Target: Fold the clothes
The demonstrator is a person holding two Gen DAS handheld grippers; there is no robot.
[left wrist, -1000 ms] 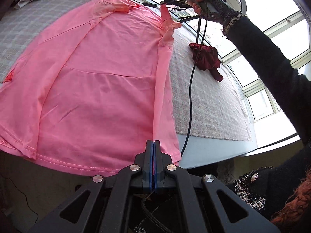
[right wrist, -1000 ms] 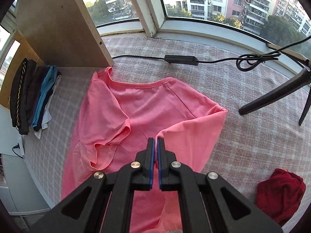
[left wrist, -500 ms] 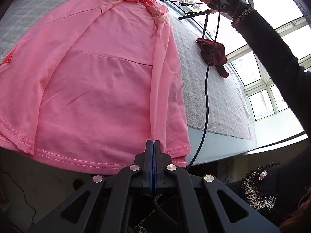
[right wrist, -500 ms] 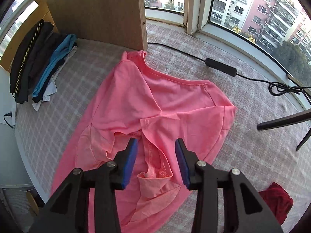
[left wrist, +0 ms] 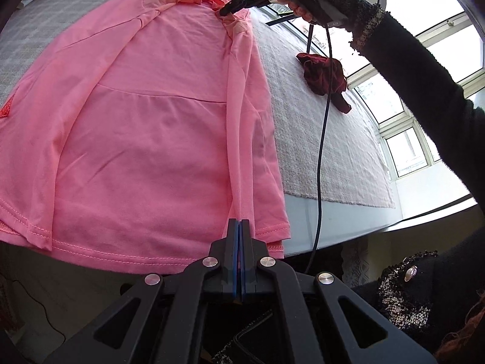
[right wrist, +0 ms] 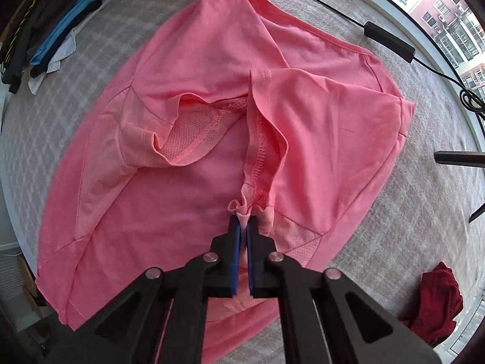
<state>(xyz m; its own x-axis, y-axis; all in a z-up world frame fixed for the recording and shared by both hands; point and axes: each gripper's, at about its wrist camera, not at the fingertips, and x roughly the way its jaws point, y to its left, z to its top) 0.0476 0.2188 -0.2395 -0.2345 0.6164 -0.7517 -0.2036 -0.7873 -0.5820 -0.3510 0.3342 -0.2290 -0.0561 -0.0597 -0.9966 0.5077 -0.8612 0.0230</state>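
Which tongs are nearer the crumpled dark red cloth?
Right. The right tongs pinch the pink shirt near the cloth; the left tongs hold the hem at the table's near edge.

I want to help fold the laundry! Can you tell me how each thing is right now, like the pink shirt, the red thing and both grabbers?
pink T-shirt: spread flat, both sides folded inward
left gripper: shut on the shirt's bottom hem
right gripper: shut on a bunched bit of sleeve
red garment: crumpled, unfolded
dark and blue clothes: stacked at the edge
black cable: lying loose by the window
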